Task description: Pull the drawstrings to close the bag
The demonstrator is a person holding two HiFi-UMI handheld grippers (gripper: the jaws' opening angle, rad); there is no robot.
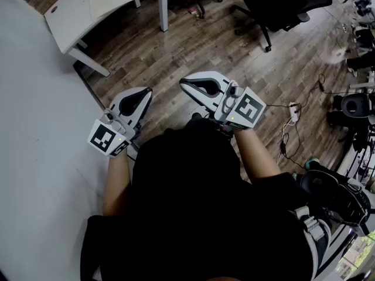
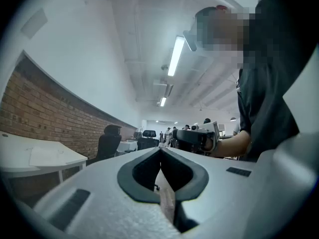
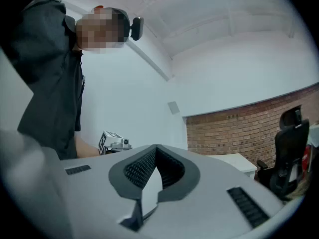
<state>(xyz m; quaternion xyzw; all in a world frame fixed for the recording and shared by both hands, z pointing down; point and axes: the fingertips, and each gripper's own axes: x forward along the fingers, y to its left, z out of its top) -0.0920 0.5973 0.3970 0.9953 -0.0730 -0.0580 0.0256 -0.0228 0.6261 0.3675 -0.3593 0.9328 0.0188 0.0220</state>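
Note:
No bag and no drawstrings show in any view. The person holds both grippers up in front of the chest, over the wooden floor. My left gripper (image 1: 149,91) is shut, its jaws meeting at the tip with nothing between them (image 2: 160,149). Beside it, a short gap to the right, my right gripper (image 1: 182,82) is also shut and empty (image 3: 156,147). Each gripper view catches the other gripper: the right gripper (image 2: 197,138) on a bare forearm, and the left gripper (image 3: 113,142) with its marker cube.
A white desk (image 1: 99,7) stands at the far left and a black office chair (image 1: 281,4) at the far right. A power strip with cables (image 1: 293,113) lies on the wooden floor (image 1: 176,45). A pale wall (image 1: 35,157) runs along the left, with a brick wall (image 2: 40,113) beyond.

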